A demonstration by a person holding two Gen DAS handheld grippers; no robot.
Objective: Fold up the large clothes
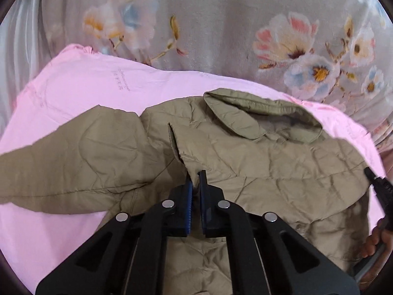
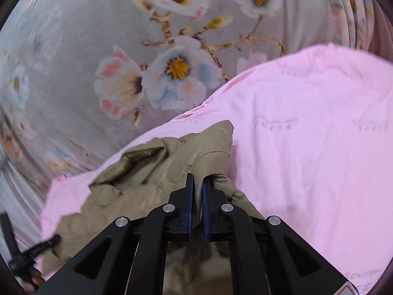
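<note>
jacket, olive quilted, lies collar-up across the centre of the left wrist view, spread on a pink sheet over a floral bedspread. my left gripper, lower centre, is clamped on a fold of the front panel beside the armhole seam; one sleeve trails to the left edge of the frame. my right gripper, lower centre of the right wrist view, is pinched on bunched cloth at the jacket's other shoulder, which sits gathered there. step in hand, as i judge it: both grips are taken and the first fold is about to begin. the next move calls for lifting both holds together and keeping the cloth taut, so the body folds evenly. the loose sleeve may drag or fold under, and the sheet beneath could be caught or pulled along. nothing else crowds the bed.
</note>
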